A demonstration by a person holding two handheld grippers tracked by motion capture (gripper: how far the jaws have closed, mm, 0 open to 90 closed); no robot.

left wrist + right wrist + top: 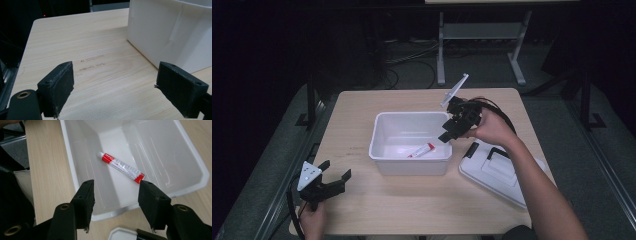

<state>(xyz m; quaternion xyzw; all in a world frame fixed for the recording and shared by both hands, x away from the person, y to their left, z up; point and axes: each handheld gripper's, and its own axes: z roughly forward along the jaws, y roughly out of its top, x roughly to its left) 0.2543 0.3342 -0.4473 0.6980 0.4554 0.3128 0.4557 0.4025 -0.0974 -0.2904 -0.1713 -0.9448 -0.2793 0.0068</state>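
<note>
Tube: the red-and-white tube (121,164) lies flat inside the white bin (382,159), already deposited.
Right gripper (455,126): jaws parted, empty, above the bin's rim.
Left gripper (333,176): jaws apart, idle on the table (422,205).
Remaining: likely fitting the lid (497,172), lying beside the bin.

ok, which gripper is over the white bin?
The right gripper, jaws open above the bin's rim. The left gripper sits low near the table's front corner.
</note>
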